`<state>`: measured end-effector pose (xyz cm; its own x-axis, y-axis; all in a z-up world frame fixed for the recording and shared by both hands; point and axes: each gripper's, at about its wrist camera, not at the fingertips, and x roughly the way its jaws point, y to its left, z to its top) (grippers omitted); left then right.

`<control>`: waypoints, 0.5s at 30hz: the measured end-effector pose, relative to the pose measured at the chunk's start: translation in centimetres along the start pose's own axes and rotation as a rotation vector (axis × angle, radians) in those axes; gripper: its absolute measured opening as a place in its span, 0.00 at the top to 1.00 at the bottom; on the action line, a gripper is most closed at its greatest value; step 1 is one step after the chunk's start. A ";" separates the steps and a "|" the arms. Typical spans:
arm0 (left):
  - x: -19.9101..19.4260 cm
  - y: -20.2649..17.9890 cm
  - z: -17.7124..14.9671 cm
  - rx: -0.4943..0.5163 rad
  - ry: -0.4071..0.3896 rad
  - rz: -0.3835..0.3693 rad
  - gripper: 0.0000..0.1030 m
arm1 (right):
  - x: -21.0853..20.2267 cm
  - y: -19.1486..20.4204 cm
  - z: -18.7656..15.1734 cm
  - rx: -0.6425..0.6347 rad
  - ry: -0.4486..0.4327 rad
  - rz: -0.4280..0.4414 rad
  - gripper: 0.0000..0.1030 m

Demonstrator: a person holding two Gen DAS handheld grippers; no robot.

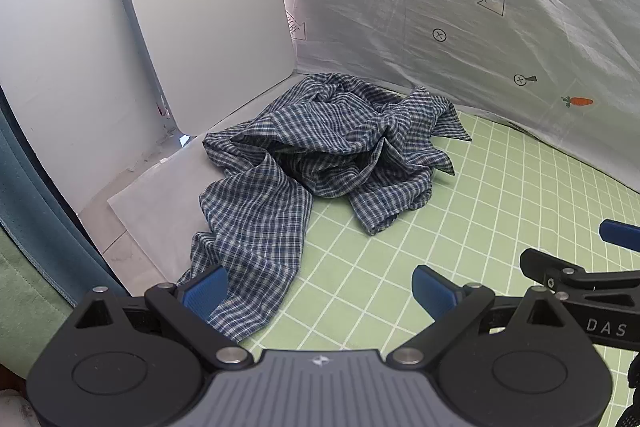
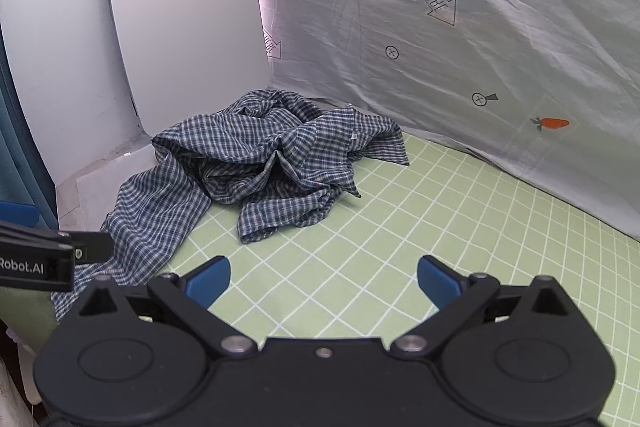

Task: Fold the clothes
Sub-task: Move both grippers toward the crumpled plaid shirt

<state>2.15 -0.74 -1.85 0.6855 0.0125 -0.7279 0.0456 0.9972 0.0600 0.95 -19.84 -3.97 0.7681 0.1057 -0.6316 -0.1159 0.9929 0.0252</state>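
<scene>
A blue-and-white checked shirt [image 1: 320, 155] lies crumpled at the back left of the green grid mat [image 1: 460, 227]; a long part of it trails toward me at the left. My left gripper [image 1: 320, 293] is open just above the mat, its left pad over the trailing cloth's near end, nothing gripped. In the right wrist view the same shirt [image 2: 256, 163] sits ahead and left. My right gripper [image 2: 324, 277] is open over bare mat [image 2: 400, 227], to the right of the trailing cloth. Each gripper shows at the edge of the other's view.
A white sheet printed with carrots and arrows [image 1: 460, 7] hangs behind the mat. White panels [image 1: 192, 19] stand at the back left, with a pale board [image 1: 160, 203] lying under the shirt's left side. A teal curtain [image 1: 24, 179] hangs at the far left.
</scene>
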 end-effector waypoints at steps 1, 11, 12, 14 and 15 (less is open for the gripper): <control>0.1 0.0 0.0 0.001 0.000 -0.001 0.05 | 0.0 -0.1 0.0 -0.001 -0.002 -0.002 0.01; 3.5 0.3 2.4 0.017 0.015 0.041 0.05 | 1.8 -2.2 0.7 0.091 -0.041 0.009 0.00; 4.2 0.6 2.9 0.016 0.022 0.034 0.05 | 2.2 -2.5 0.9 0.102 -0.041 0.016 0.00; 5.9 1.2 4.0 0.002 0.036 0.010 0.05 | 3.4 -3.2 1.6 0.109 -0.014 0.040 0.00; 6.9 1.4 4.6 -0.011 0.049 0.003 0.05 | 4.2 -3.4 1.9 0.113 0.010 0.059 0.00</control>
<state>10.27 0.45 -3.67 0.6490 0.0184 -0.7606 0.0359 0.9979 0.0548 5.80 -22.70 -5.22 0.7558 0.1645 -0.6338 -0.0890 0.9848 0.1493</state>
